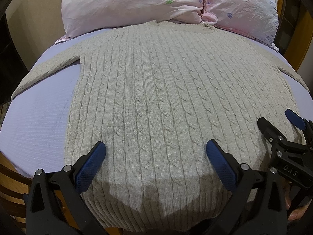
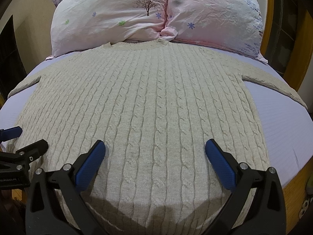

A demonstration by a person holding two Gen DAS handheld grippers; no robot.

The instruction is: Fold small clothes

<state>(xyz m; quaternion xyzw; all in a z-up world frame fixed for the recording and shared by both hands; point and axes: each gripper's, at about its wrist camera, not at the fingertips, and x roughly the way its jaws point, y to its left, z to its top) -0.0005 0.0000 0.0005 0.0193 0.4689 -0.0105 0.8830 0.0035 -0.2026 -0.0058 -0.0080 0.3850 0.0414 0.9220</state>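
On bed (image 1: 39, 117), flat sweater (image 1: 156, 88), both tools (image 1: 155, 149) (image 2: 155, 149) seemingly agape

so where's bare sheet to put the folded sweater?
Bare lavender sheet lies left of the sweater below its left sleeve, and right of it below the right sleeve. Pillows crowd the collar end.

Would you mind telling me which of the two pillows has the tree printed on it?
The left pillow carries the tree print, near its inner edge. The right pillow shows only small flowers and a dark smudge.
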